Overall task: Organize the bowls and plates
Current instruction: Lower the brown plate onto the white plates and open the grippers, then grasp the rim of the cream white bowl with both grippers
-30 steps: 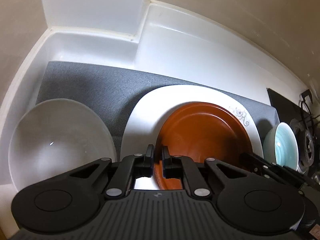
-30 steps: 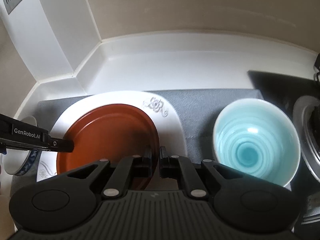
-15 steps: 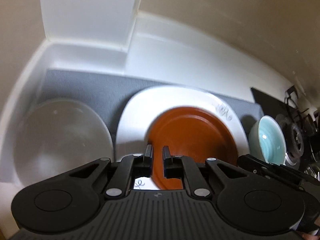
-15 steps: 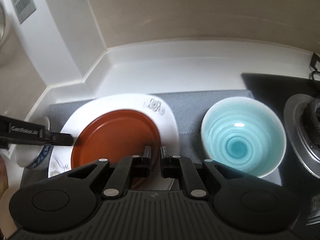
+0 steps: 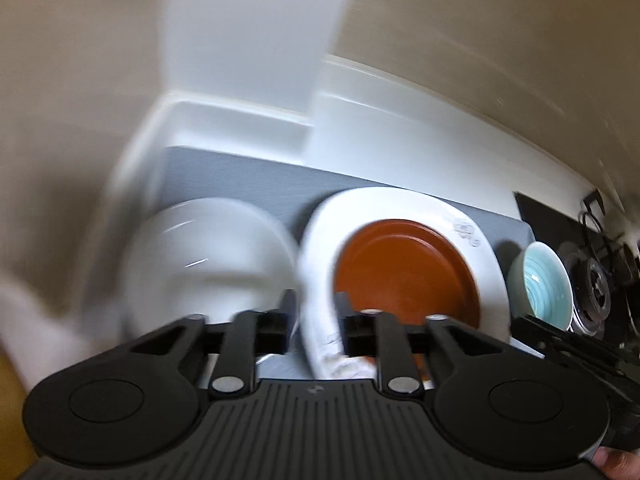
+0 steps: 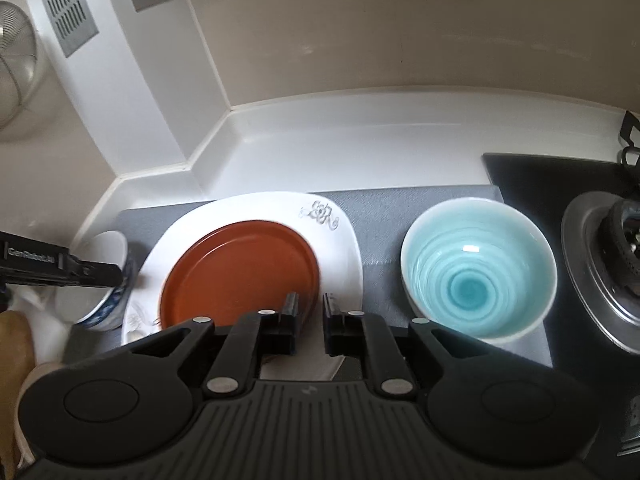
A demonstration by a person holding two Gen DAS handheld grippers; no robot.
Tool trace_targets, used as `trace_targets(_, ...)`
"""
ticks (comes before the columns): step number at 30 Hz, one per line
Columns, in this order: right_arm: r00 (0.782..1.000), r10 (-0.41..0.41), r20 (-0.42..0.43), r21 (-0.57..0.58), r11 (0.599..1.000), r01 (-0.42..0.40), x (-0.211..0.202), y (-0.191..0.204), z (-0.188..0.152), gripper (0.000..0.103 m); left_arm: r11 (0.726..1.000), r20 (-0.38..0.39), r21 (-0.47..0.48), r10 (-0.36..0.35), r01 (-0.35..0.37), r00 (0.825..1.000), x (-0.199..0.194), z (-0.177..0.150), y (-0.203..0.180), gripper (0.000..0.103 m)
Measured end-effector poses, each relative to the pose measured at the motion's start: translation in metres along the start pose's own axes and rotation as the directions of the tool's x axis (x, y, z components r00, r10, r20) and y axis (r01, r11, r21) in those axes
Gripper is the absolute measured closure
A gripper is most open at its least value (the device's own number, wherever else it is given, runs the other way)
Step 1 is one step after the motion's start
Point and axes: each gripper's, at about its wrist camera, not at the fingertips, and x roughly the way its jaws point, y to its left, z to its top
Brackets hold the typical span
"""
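A brown plate (image 6: 240, 272) lies on a large white plate with a grey flower print (image 6: 344, 236), on a grey mat (image 6: 392, 208). A light blue bowl (image 6: 478, 276) stands to their right. A white bowl with blue pattern (image 6: 106, 280) stands at the left. In the left wrist view I see the white bowl (image 5: 208, 256), the brown plate (image 5: 404, 272), the white plate (image 5: 400, 204) and the blue bowl (image 5: 546, 284). My left gripper (image 5: 314, 328) is open, above the white plate's left rim. My right gripper (image 6: 308, 316) is slightly open, empty, above the brown plate's near right edge.
The white counter (image 6: 360, 152) meets a beige wall and a white corner column (image 6: 120, 92) with vents. A black stove with a burner (image 6: 608, 252) is at the right. A wire strainer (image 6: 16, 68) hangs at the far left.
Both grippers have pulled back and up from the plates. The left gripper has opened wider and swung left towards the white bowl. The brown plate stays on the white plate.
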Motion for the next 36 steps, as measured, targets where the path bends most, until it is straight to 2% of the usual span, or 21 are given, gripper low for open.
trace_targets(1, 1.0, 0.006, -0.004, -0.002, 1.0, -0.006, -0.003, 0.002, 0.001, 0.08, 1.0, 0.013, -0.017, 0.001, -0.001, 1.0, -0.008, -0.002, 0.01, 0.068)
trace_targets(3, 0.999, 0.033, -0.017, -0.018, 0.999, -0.034, -0.006, 0.011, 0.003, 0.063, 0.998, 0.041, -0.057, 0.02, -0.018, 0.999, -0.024, -0.006, 0.031, 0.064)
trace_targets(5, 0.998, 0.067, -0.018, -0.046, 0.997, -0.067, -0.008, 0.023, 0.008, 0.059, 0.993, 0.07, -0.11, 0.048, -0.04, 0.996, -0.037, -0.01, 0.056, 0.063)
trace_targets(8, 0.993, 0.119, -0.02, -0.075, 0.99, -0.12, -0.003, 0.049, 0.017, 0.059, 0.984, 0.084, -0.17, 0.074, -0.059, 0.994, -0.039, -0.015, 0.084, 0.063)
trace_targets(13, 0.978, 0.201, -0.056, -0.148, 0.967, -0.207, 0.024, 0.103, 0.021, 0.059, 0.96, 0.006, -0.278, 0.045, -0.042, 0.999, -0.015, -0.021, 0.109, 0.065)
trace_targets(16, 0.968, 0.233, -0.091, -0.133, 0.961, -0.244, 0.044, 0.125, 0.021, 0.059, 0.955, 0.012, -0.298, 0.014, -0.01, 1.0, -0.01, -0.024, 0.114, 0.068)
trace_targets(18, 0.964, 0.241, -0.114, -0.124, 0.959, -0.254, 0.057, 0.135, 0.02, 0.06, 0.959, 0.036, -0.284, 0.0, 0.01, 0.999, -0.01, -0.023, 0.113, 0.082)
trace_targets(20, 0.964, 0.223, -0.145, -0.125, 0.962, -0.241, 0.068, 0.142, 0.017, 0.06, 0.96, 0.035, -0.28, 0.004, 0.006, 0.999, -0.009, -0.024, 0.112, 0.083)
trace_targets(23, 0.96, 0.229, -0.159, -0.115, 0.962, -0.249, 0.075, 0.146, 0.015, 0.061, 0.966, 0.039, -0.257, 0.0, 0.01, 0.999, -0.006, -0.022, 0.108, 0.09)
trace_targets(25, 0.959, 0.225, -0.171, -0.121, 0.961, -0.247, 0.078, 0.149, 0.015, 0.066, 0.965, 0.034, -0.262, -0.004, 0.013, 0.999, -0.003, -0.021, 0.11, 0.091)
trace_targets(29, 0.958, 0.21, -0.193, -0.158, 0.957, -0.241, 0.082, 0.157, 0.013, 0.085, 0.966, 0.009, -0.26, -0.004, 0.006, 1.0, -0.001, -0.019, 0.106, 0.091)
trace_targets(32, 0.96, 0.193, -0.204, -0.195, 0.953, -0.233, 0.077, 0.166, 0.011, 0.086, 0.973, -0.015, -0.228, 0.021, -0.023, 1.0, -0.004, -0.024, 0.103, 0.091)
trace_targets(36, 0.942, 0.209, -0.262, -0.2, 0.943, -0.265, 0.068, 0.17, 0.002, 0.086, 0.977, -0.036, -0.209, 0.022, -0.029, 0.999, -0.015, -0.039, 0.106, 0.09)
